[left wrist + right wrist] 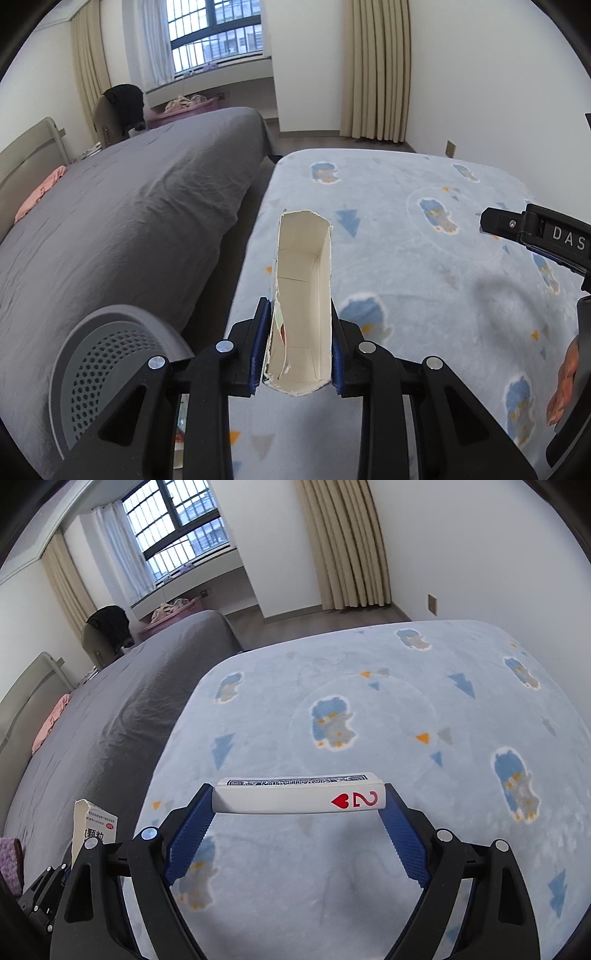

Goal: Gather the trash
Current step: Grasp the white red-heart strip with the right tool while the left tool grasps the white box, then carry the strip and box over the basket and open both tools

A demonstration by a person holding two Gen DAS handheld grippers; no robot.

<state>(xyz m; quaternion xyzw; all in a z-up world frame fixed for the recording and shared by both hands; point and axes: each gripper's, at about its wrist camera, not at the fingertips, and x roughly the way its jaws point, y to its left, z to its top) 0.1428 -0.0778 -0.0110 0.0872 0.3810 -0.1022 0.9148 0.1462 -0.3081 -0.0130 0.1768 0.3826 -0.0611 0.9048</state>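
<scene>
Pads (261, 343) of left gripper (298, 347) pinching torn white carton (301, 295); right gripper (297, 805) clamped on playing cards (299, 798).

Blue pads press both long sides of carton, torn open end facing camera, far end reaching toward 12 o'clock above pale blue cartoon blanket (424, 206). Right fingers (192, 834) spread wide yet gripping short ends of card stack, red two of hearts showing at right. Grey perforated bin (99, 362) at 8 o'clock beside grey bed (129, 206). Same carton visible at 9 o'clock in right wrist view.
</scene>
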